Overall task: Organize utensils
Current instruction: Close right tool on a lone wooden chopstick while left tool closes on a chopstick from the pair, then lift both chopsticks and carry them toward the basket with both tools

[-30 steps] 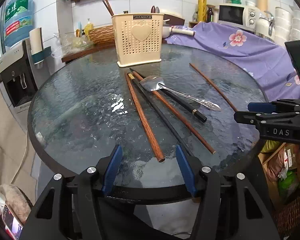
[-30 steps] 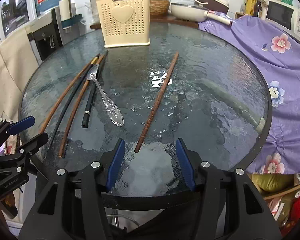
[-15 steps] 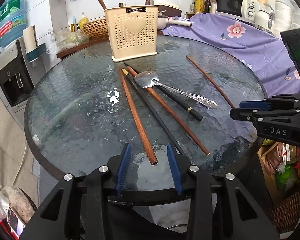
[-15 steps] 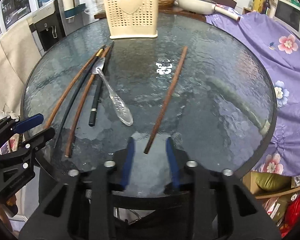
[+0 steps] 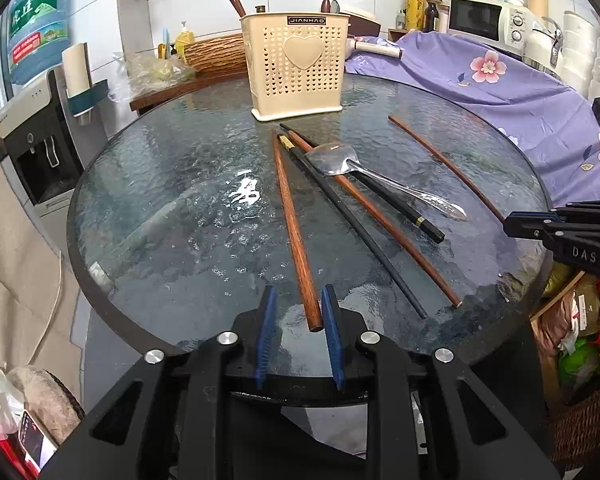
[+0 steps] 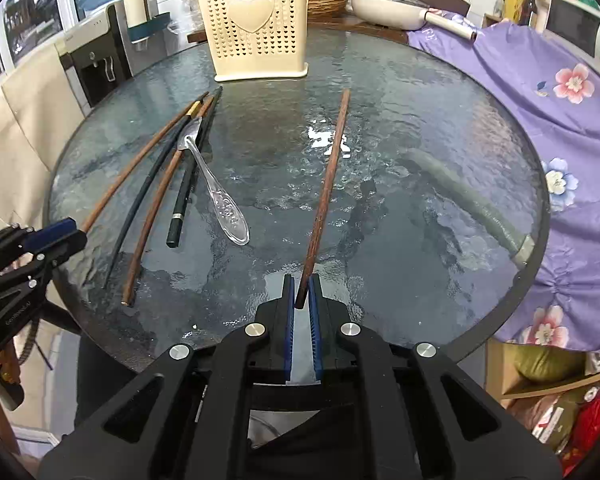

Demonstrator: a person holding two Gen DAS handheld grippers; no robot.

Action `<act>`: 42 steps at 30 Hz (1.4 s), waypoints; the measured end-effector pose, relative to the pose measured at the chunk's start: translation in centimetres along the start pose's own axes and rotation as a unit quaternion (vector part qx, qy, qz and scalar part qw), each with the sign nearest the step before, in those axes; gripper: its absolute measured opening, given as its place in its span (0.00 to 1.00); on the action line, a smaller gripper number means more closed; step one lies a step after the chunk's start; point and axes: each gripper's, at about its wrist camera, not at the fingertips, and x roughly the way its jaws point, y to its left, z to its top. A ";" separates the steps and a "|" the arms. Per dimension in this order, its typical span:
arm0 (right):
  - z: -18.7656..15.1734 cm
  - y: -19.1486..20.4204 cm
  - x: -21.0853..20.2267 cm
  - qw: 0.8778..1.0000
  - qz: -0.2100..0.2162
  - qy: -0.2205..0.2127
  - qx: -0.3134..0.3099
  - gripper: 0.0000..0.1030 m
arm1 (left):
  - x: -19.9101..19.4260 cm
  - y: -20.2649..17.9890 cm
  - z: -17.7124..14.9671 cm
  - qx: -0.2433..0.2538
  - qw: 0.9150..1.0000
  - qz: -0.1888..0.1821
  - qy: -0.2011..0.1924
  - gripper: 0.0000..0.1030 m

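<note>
On the round glass table (image 5: 148, 200) lie several brown and black chopsticks and a metal spoon (image 5: 376, 180). A cream perforated utensil holder (image 5: 296, 64) stands at the far side, also in the right wrist view (image 6: 254, 24). My left gripper (image 5: 298, 312) has its blue pads close on either side of the near end of a brown chopstick (image 5: 292, 224), with a small gap left. My right gripper (image 6: 302, 292) is shut on the near end of a separate brown chopstick (image 6: 326, 184) that lies on the glass.
A purple flowered cloth (image 6: 560, 92) drapes the right side of the table. A water dispenser (image 5: 32, 136) stands at the left. A white pan (image 6: 384, 8), a basket and a microwave (image 5: 484, 20) sit behind the table. The spoon (image 6: 220, 200) lies across the black chopsticks.
Both grippers moved forward over the table edge and narrowed. The right one closed on its chopstick end; the left one narrowed around its chopstick end.
</note>
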 end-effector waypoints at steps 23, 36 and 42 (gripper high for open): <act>-1.1 -0.3 -0.6 0.999 0.002 -0.045 0.009 0.05 | -0.5 1.3 -0.7 -0.030 0.999 -0.022 -0.021 0.08; -0.3 -0.7 -3.4 0.994 -0.014 -0.109 0.011 0.05 | -4.0 2.9 1.2 -0.049 0.994 -0.005 -0.094 0.07; 1.1 -0.9 -5.8 0.986 -0.027 -0.163 0.004 0.05 | -6.5 3.6 3.5 -0.050 0.988 0.001 -0.146 0.07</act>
